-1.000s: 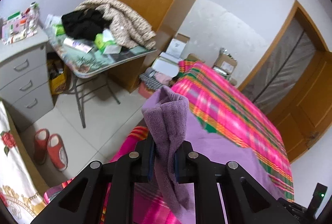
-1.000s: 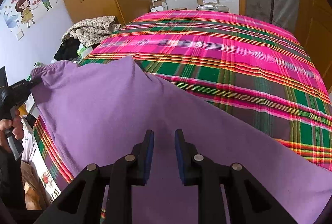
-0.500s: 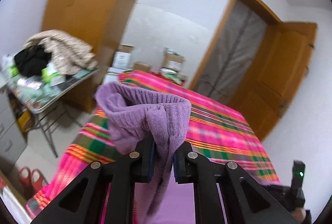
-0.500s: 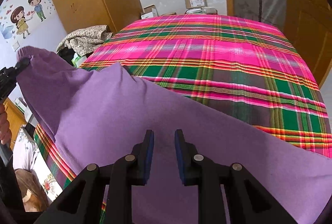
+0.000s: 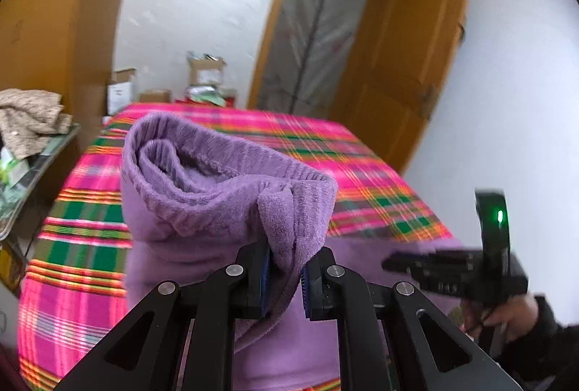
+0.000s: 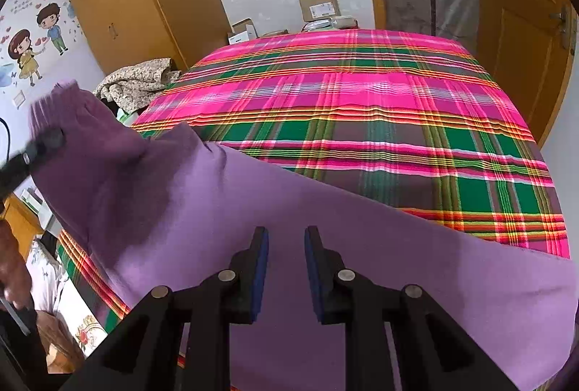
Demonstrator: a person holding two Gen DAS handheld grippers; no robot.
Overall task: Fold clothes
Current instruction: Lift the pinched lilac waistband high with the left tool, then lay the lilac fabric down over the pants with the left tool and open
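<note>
A purple fleece garment lies spread over the near part of a pink and green plaid bed. My left gripper is shut on a fold of its ribbed end, which it holds lifted above the bed. In the right wrist view that gripper shows at the far left with the raised end draped over it. My right gripper hovers over the flat middle of the garment, jaws apart and nothing between them. It also shows in the left wrist view, held by a hand.
A wooden wardrobe stands at the back left, and a pile of patterned clothes lies on a side table beside the bed. Cardboard boxes sit beyond the bed's far end. A wooden door stands at the right.
My left gripper has swung from the bed's left edge in over the bed, lifting and rolling with the ribbed end still gripped. The right gripper has shifted only slightly.
</note>
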